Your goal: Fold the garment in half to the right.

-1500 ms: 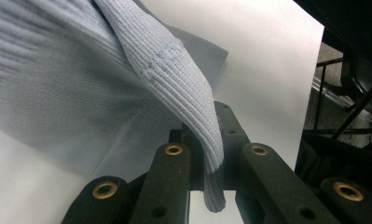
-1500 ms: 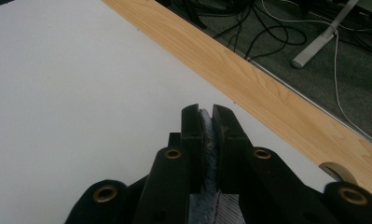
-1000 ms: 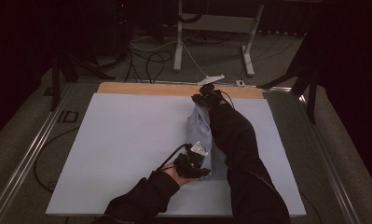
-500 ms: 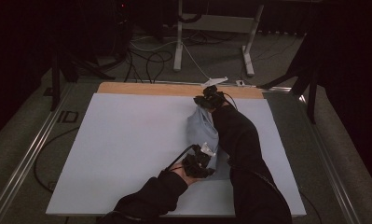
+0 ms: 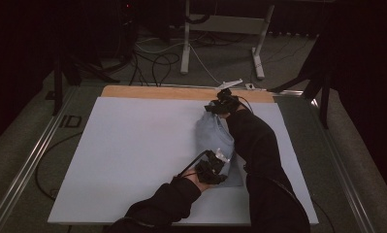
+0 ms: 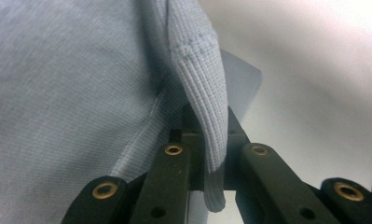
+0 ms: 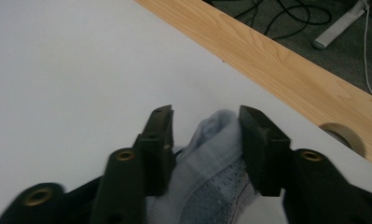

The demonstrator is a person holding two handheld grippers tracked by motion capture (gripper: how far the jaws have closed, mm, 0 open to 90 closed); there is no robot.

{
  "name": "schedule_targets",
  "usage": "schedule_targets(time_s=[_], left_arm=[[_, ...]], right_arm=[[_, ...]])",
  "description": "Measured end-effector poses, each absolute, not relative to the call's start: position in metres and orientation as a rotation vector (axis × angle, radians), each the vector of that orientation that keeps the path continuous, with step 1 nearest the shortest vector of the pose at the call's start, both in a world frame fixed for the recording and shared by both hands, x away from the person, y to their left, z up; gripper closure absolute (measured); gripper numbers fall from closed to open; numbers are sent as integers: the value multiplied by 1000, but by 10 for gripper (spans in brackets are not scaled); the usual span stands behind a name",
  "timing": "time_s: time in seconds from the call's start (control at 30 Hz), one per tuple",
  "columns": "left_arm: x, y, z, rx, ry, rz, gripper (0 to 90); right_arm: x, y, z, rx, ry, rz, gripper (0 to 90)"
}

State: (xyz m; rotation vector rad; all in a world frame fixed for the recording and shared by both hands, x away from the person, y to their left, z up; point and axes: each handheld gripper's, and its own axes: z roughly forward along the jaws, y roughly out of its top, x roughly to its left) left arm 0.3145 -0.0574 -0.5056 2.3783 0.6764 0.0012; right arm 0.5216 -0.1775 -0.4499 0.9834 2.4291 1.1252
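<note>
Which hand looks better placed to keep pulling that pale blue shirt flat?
Left, probably. The left claw is clamped on a ribbed edge of the pale blue knit shirt. The right claw has just been opening; cloth sits between its jaws, seemingly unpinched, near the wooden table edge.

White tabletop (image 5: 133, 155); wooden edge strip (image 5: 157, 92); grey stand legs (image 5: 220, 43), black cables (image 5: 157, 63) on carpet beyond

I see the folded shirt (image 5: 215, 138) lying on the white board (image 5: 133, 145), right of its middle. My left gripper (image 5: 219, 165) is at the shirt's near end, my right gripper (image 5: 219, 103) at its far end. The wooden table edge (image 5: 157, 92) runs behind the board.
</note>
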Motion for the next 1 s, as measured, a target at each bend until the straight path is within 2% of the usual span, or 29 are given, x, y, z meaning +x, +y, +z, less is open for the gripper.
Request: schedule_targets(time_s=[0.07,0.2,0.37,0.47,0.6,0.77,0.83,1.0], left_arm=[[314,-58,-506,2380,680,1,857],[316,-63,-507,2389,684,-3,856],[317,-66,-508,2396,680,-3,855],[318,-67,-507,2397,683,-8,855],[317,-69,-508,2352,691,-52,838],[310,-78,-509,2316,635,-93,617],[308,-80,-509,2298,617,-111,563],[302,-75,-500,2235,549,-126,494]], right_arm=[[520,-180,-447,981,2419,1116,497],[515,-190,-436,996,2398,1144,442],[508,-192,-428,977,2402,1127,432],[501,-195,-422,971,2386,1146,384],[499,-200,-419,993,2369,1159,356],[493,-201,-427,1007,2402,1154,370],[492,-202,-434,1020,2420,1140,377],[489,-206,-451,1064,2439,1096,389]])
